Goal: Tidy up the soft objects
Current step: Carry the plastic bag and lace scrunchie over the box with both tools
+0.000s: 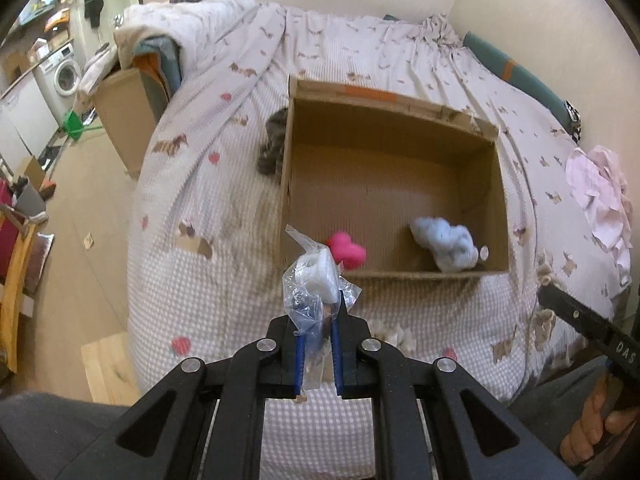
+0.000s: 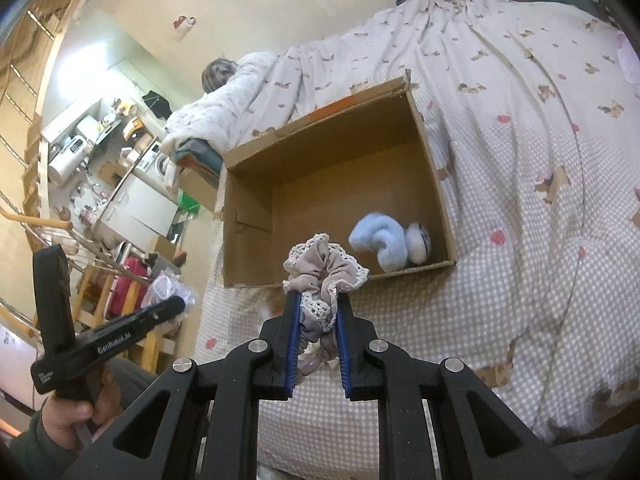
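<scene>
A: Starting at the left, the left gripper (image 1: pixel 318 344) is pinching a clear plastic bag (image 1: pixel 314 292) with something white inside, its blue pads closed on the bag's lower folds. Most of the bag is sticking up past the fingertips, just short of the cardboard box (image 1: pixel 496 200) on the checked bedspread (image 1: pixel 192 208).

B: That grip is looking thin. The film is slippery, so the bag may be sliding out before it is over the box's near wall, and it would be landing on the bedspread.

A: Inside the box, a pink plush piece (image 1: pixel 347 252) is lying by the near wall and a light blue plush toy (image 1: pixel 448 246) is sitting in the near right corner.

B: And a grey furry thing (image 1: pixel 274 146) is lying outside, against the left wall. It could be getting overlooked.

A: Further right, the right gripper (image 2: pixel 319 312) is clamped on a beige lace-trimmed scrunchie (image 2: pixel 326 266), pads squeezing one side of the ring, also just short of the box.

B: The scrunchie's loose loop is hanging between the fingers, so it may be snagging on a pad at release. With both grippers heading for the same near edge, they risk bumping each other or nudging the light box.
</scene>
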Available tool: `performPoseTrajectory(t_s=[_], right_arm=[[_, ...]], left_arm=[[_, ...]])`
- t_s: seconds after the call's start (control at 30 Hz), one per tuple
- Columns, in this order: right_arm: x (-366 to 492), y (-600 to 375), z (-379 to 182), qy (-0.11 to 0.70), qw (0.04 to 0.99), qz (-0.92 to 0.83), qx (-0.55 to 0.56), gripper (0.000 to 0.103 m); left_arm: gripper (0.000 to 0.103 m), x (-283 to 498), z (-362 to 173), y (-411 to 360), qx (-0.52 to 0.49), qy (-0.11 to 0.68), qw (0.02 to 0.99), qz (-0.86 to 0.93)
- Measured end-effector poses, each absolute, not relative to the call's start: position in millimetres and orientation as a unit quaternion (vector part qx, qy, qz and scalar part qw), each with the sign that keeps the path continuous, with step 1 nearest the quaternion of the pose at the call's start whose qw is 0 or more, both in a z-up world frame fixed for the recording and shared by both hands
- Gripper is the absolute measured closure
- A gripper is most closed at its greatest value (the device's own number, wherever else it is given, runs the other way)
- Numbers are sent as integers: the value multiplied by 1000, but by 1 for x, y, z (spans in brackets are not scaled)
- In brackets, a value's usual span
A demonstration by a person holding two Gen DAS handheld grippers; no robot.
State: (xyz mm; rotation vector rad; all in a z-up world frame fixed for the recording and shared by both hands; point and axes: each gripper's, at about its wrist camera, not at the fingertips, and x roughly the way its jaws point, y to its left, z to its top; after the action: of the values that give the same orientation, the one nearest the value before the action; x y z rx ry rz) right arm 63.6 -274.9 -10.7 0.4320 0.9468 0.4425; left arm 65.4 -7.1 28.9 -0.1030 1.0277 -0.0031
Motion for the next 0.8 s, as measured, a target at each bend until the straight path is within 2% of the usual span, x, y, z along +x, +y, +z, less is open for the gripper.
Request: performPoseTrajectory(t_s=[0.53, 0.8], right_arm=[[110, -266, 29, 424, 860, 215, 186, 85], [145, -253, 23, 418, 866, 213, 174, 85]], left_arm=[[93, 115, 48, -9, -31, 473, 881, -6], [93, 145, 45, -13, -21, 467, 884, -7]])
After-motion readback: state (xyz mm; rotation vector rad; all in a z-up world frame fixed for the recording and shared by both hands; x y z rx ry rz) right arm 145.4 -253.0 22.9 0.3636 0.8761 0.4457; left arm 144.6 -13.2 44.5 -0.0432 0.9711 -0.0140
